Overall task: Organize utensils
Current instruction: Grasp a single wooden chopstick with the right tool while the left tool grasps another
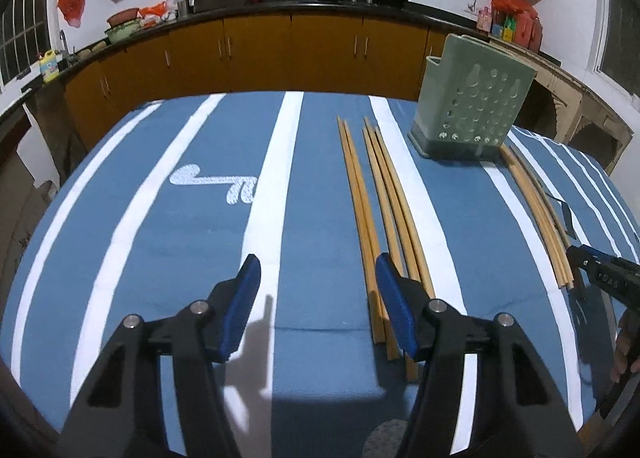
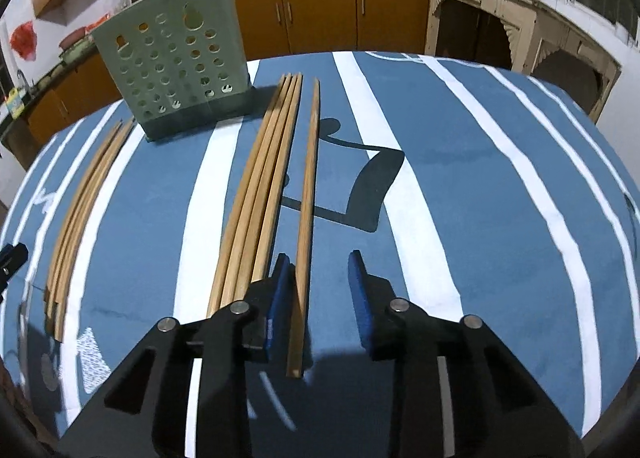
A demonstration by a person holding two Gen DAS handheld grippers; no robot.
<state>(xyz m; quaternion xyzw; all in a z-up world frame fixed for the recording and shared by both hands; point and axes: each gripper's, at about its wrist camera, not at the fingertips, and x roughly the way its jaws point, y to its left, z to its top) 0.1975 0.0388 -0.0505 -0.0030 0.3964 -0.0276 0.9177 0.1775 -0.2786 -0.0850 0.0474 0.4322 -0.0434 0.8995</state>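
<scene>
**Currently: both claws low over the chopsticks, nothing gripped**

Presently the desk (image 1: 192,218) carries a blue cloth with white stripes, and all items lie or stand on it. A green perforated utensil holder (image 1: 472,106) stands upright toward the far edge of the desk. No utensil can be seen inside it from either view.

Chopsticks lie in three lots, each running lengthwise from the near edge toward the far edge. The first group of chopsticks (image 1: 384,210) lies left of the holder, its far tips short of the holder's base. The second bundle of chopsticks (image 2: 260,198) lies right of the holder, its far tips beside the holder's right corner. A single chopstick (image 2: 306,218) lies just right of that bundle, apart from it.

The left claw (image 1: 318,270) hangs low over the cloth with its blue pads spread. The gap between them holds only bare cloth. Its right finger sits over the near ends of the first group; contact cannot be judged.

The right claw (image 2: 320,270) is partly spread, narrower than the left. The single chopstick passes between its pads, close against the left pad (image 2: 280,298), with a clear gap to the right pad. It lies flat on the cloth and is not pinched.

A kitchen counter with woks runs behind the desk.
</scene>
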